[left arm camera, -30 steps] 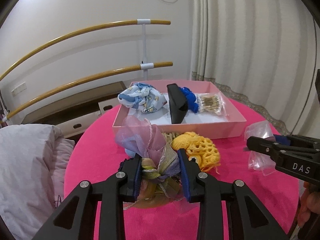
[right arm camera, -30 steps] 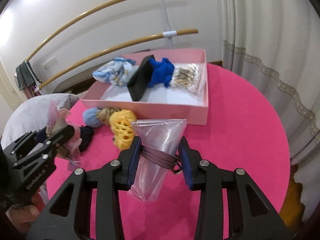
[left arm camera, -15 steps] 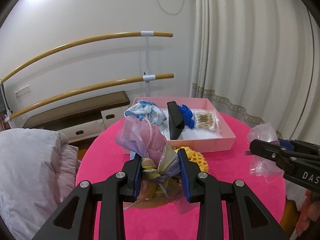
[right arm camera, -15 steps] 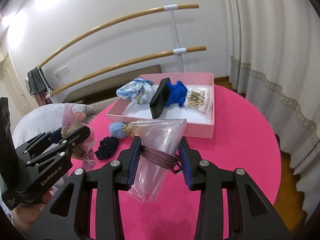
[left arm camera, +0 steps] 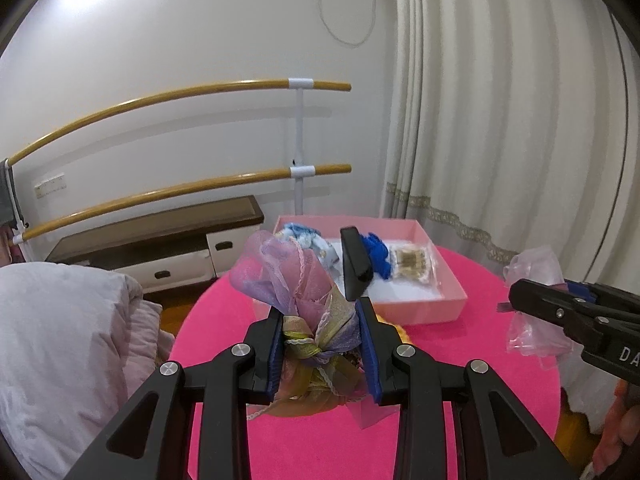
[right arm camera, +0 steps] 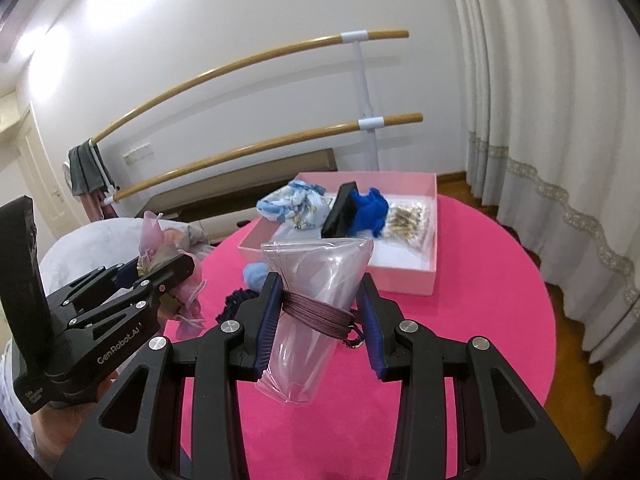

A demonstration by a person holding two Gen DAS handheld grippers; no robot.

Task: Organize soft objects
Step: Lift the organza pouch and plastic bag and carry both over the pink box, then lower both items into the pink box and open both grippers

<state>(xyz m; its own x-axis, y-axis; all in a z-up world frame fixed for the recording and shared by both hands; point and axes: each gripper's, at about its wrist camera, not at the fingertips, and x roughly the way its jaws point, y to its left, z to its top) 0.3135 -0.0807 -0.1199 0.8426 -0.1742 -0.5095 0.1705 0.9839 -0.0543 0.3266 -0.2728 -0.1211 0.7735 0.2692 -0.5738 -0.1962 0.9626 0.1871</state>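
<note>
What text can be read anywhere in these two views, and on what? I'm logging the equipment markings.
"GenRobot.AI": white lettering on the side of the left gripper, seen from the right wrist view.
"DA": the start of a white marking, cut off by the frame edge, on the side of the right gripper, seen from the left wrist view.
Small print low on the left gripper's handle: too blurred to read.
Nothing else bears legible text.

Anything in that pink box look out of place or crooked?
Yes: a black wedge-shaped block stands tilted in the pink box, leaning between the patterned cloth and blue cloth. It looks hard, unlike the soft things.
</note>
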